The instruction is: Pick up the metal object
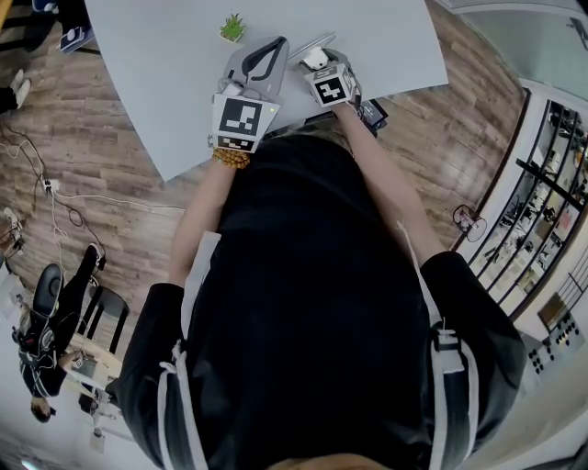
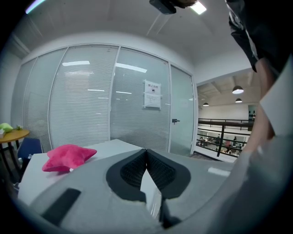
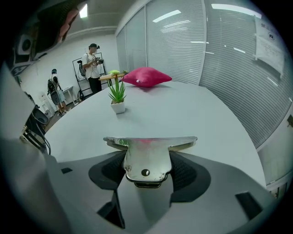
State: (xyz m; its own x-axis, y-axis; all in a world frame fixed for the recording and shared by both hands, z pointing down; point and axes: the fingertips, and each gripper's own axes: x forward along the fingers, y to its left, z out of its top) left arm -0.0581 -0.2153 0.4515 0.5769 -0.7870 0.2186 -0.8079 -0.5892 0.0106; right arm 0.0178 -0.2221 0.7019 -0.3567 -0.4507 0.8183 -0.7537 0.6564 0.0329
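Note:
The metal object (image 3: 147, 155) is a shiny flat T-shaped bracket with a small hole. Its wide bar points away from me and its stem sits between the black pads of my right gripper (image 3: 147, 159), which is shut on it. In the head view the right gripper (image 1: 318, 57) holds the bracket (image 1: 313, 42) over the near part of the white table (image 1: 165, 83). My left gripper (image 1: 277, 44) is just to its left, pointing the same way. Its pads (image 2: 160, 171) meet in a closed seam, with nothing between them.
A small potted plant (image 3: 117, 96) stands on the table ahead of the right gripper and also shows in the head view (image 1: 232, 28). A pink star-shaped cushion (image 3: 146, 76) lies at the far end. Glass walls with blinds surround the table. Two people (image 3: 94, 61) stand far left.

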